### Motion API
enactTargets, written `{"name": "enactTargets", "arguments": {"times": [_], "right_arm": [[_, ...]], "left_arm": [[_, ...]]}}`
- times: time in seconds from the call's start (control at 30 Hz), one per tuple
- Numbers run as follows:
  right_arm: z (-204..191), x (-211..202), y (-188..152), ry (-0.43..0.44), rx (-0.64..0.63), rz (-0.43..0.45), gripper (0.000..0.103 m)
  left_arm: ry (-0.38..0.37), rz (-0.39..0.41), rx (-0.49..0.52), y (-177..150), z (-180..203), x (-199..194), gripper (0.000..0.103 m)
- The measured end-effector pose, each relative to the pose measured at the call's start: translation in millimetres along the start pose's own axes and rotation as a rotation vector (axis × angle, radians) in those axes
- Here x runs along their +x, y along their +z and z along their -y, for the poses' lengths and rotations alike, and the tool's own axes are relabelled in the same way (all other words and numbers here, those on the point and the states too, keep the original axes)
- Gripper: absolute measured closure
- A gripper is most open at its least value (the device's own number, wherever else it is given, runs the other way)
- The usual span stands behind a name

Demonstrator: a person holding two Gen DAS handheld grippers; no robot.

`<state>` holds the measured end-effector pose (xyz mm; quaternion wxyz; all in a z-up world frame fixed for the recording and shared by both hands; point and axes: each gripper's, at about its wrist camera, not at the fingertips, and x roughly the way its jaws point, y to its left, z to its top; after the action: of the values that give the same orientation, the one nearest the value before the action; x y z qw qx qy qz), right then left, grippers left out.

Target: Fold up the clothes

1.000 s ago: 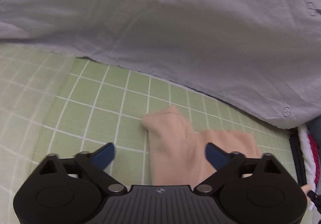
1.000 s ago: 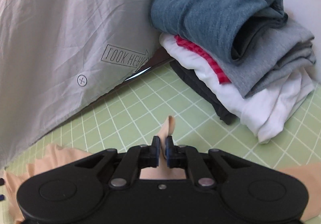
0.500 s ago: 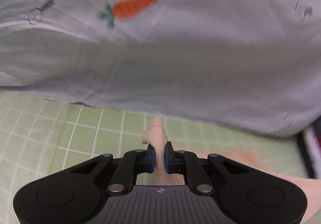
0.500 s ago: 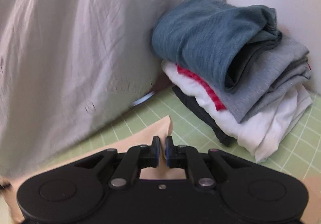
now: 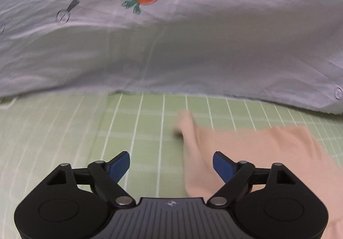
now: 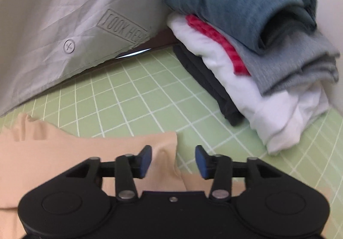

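- We see the peach-coloured soft knit garment [image 5: 253, 153] lying flat on the light green mat with a white grid [image 5: 139, 131]; we take this garment as our landmark.
- Our left gripper [image 5: 171, 164] hovers over the garment's left edge, jaws spread wide and holding nothing; its right blue pad [image 5: 223, 166] sits over the fabric, the left pad over bare mat.
- Our right gripper [image 6: 173, 161] stands at the garment's right corner [image 6: 163, 149], jaws wide apart and empty; a small raised crease lies between the pads.
- Beyond the garment a pale grey sheet printed with an orange carrot [image 5: 171, 46] is draped.
- To the garment's far right sits a stack of folded clothes, teal on top, then grey, red, white and black [image 6: 257, 50], resting on the mat.
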<state>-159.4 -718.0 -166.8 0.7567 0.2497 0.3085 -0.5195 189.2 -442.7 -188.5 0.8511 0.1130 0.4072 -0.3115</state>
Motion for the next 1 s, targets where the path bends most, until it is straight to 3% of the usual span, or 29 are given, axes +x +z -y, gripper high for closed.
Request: {"name": "enactTargets", "arguments": {"times": [0.2,0.37,0.43,0.5,0.63,0.77,0.8,0.87,0.9,0.93,0.97,1.0], "right_arm": [[12,-4,-8,0.009,0.055,-0.011,0.044],[14,-8,-12,0.015,0.033,0.01,0.041],[13,-8,-12,0.023,0.029,0.013,0.033],[11,-3,-12,0.039,0.032,0.007,0.024],[7,5,-11,0.07,0.039,-0.006,0.024],[3,14,-11,0.102,0.046,-0.018,0.024],[2,16,-11,0.11,0.048,-0.022,0.026],[-1,18,-9,0.118,0.036,-0.018,0.041],[-2,18,-8,0.122,0.03,-0.016,0.059],[-4,19,-7,0.126,0.024,-0.013,0.072],[-5,20,-6,0.13,0.018,-0.011,0.079],[-7,19,-5,0.136,0.01,-0.006,0.096]], "left_arm": [[-0.033,-0.069,0.111,-43,32,-17,0.016],[0.053,-0.033,0.226,-65,49,-21,0.007],[0.061,-0.031,0.237,-67,50,-22,0.006],[0.059,-0.045,0.201,-64,44,-20,0.0],[0.006,-0.085,0.079,-54,26,-15,0.0],[0.0,-0.075,0.078,-56,26,-15,0.0],[0.001,-0.079,0.077,-55,26,-15,0.0],[0.003,-0.089,0.075,-53,27,-14,0.0],[0.004,-0.094,0.074,-52,27,-14,0.0],[0.004,-0.099,0.074,-51,27,-13,0.0],[0.004,-0.104,0.075,-50,28,-13,0.0],[0.001,-0.11,0.077,-49,27,-13,0.0]]}}
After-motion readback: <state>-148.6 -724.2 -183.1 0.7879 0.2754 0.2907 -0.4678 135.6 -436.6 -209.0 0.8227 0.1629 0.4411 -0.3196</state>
